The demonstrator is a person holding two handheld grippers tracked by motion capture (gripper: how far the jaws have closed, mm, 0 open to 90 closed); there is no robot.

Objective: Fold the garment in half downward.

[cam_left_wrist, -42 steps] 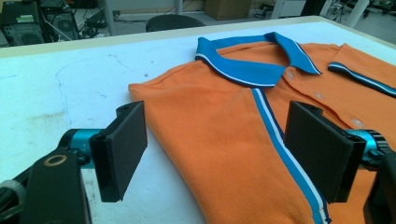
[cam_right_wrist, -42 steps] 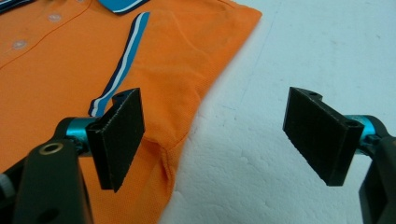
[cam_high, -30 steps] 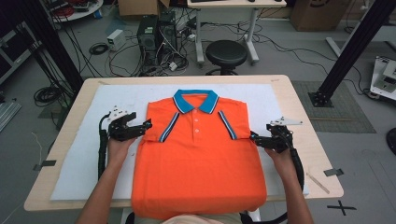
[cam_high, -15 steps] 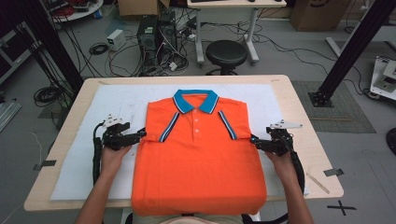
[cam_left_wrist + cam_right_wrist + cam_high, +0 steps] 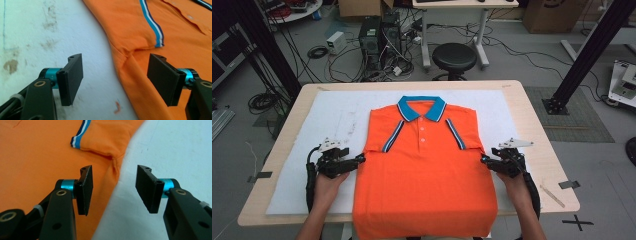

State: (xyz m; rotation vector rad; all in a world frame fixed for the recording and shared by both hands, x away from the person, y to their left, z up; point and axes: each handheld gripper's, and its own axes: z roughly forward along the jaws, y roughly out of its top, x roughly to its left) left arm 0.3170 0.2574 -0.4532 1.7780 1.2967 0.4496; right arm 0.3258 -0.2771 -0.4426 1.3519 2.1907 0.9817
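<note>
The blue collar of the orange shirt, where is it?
In the high view, the blue collar tops the orange polo shirt, toward the far edge of the white mat, midway between both sides.

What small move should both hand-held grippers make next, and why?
Probably close both. The left hand-held gripper and right hand-held gripper are open, each straddling a side edge of the orange polo shirt just below its folded-in sleeve, so closing should pinch the fabric.

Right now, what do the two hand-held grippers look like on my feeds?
Both match: the left hand-held gripper and the right hand-held gripper are black, each with two flat rectangular black jaws on cyan metal collars, brass-coloured pivot pins in the links, a light grey plate on top, and a black cable looping back along the forearm. No sleeves reach the wrists.
</note>
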